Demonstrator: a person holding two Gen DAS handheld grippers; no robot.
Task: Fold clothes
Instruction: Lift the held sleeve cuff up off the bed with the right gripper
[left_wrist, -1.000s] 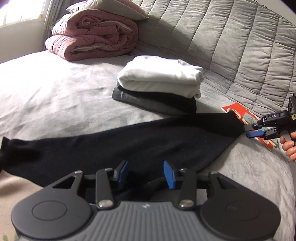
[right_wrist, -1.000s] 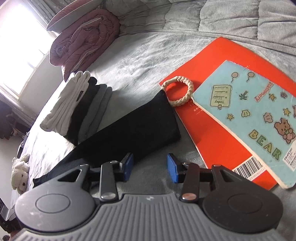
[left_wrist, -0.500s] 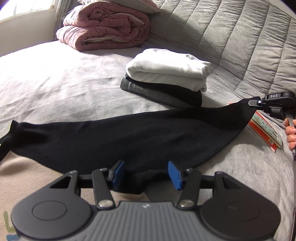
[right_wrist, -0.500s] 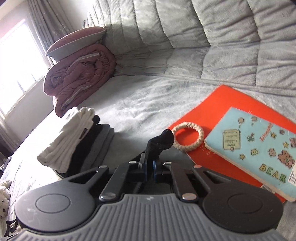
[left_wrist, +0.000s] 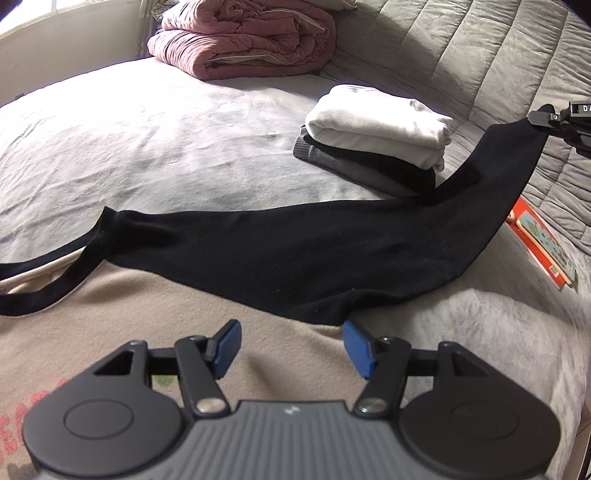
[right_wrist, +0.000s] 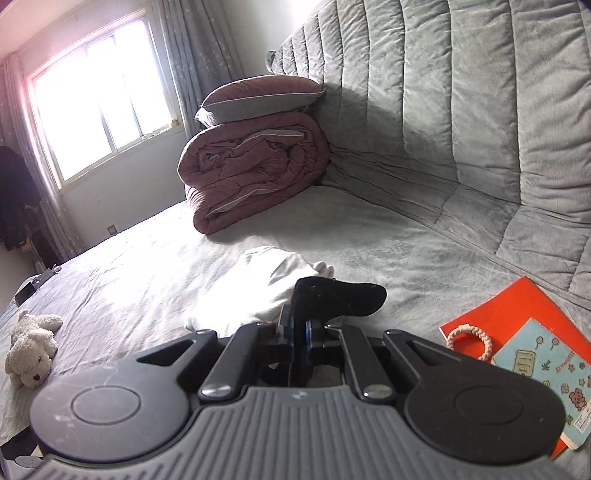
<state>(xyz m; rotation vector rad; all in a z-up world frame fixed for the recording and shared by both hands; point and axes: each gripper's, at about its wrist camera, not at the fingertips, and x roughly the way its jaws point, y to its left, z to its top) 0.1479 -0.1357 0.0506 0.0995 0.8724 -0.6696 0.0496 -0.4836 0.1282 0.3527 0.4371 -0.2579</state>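
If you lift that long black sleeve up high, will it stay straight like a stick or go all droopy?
Probably droopy. The black sleeve already sags in a curve from the right gripper pinching its end down to the bed, so it looks soft and floppy. It also seems light, since pinching just its tip lifts it.

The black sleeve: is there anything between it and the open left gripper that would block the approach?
Nothing visible blocks it. The left gripper is open just short of the black sleeve's near edge, with only the beige garment body beneath. The right gripper holds the cuff end raised.
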